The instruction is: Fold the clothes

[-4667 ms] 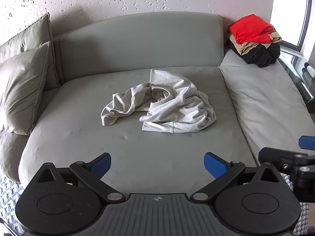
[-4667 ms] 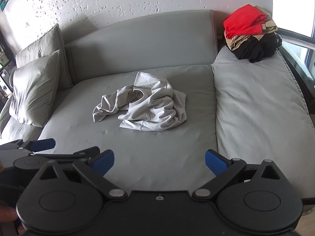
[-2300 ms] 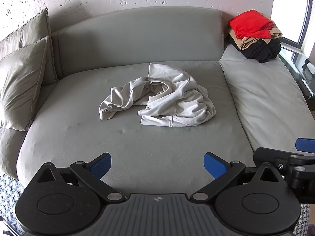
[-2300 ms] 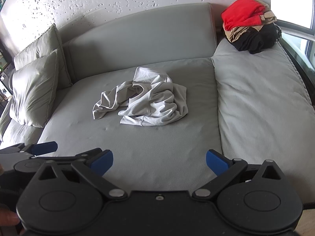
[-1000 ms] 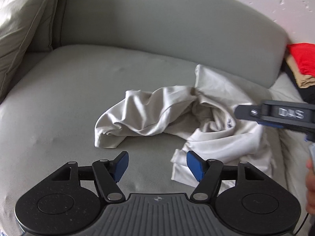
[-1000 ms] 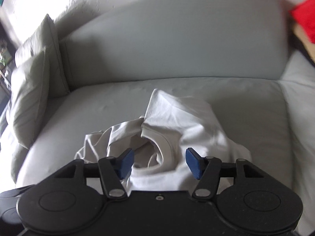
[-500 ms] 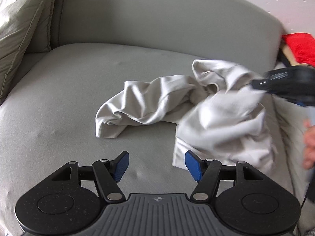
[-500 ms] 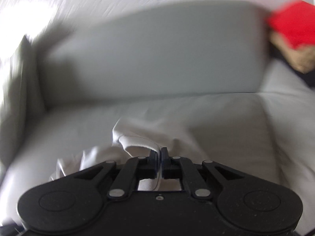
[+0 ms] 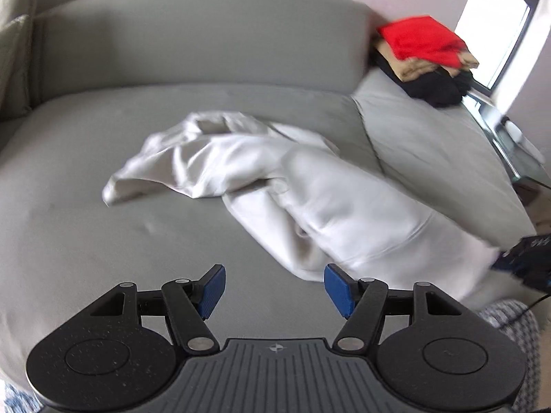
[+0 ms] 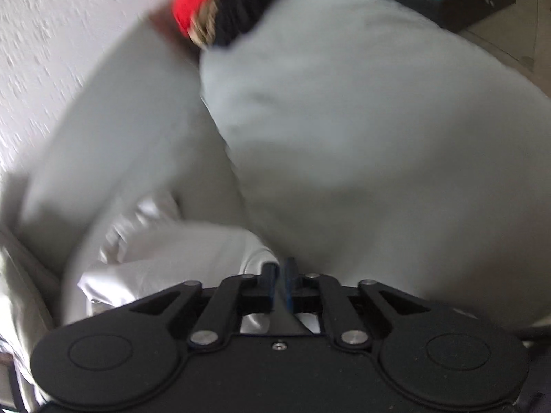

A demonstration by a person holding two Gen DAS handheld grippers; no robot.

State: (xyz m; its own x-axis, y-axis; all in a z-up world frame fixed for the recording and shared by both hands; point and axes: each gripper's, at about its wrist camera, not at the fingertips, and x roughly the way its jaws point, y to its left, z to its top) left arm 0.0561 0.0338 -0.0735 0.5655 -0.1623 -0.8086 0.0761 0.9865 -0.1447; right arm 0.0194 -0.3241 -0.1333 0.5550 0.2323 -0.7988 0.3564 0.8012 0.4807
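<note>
Grey sofa (image 9: 103,234) fills my left view, seat bare under me. White shirt (image 9: 310,192) sprawls across seat middle, one end stretched toward front right edge. Stack of folded clothes (image 9: 423,58) (red on top) sits on far right cushion, well apart from shirt. My left gripper (image 9: 273,287) hovers over seat, blue pads spread, nothing between them. My right gripper (image 10: 279,277) has jaws nearly together, just eased slightly, pinching shirt edge (view blurred).
</note>
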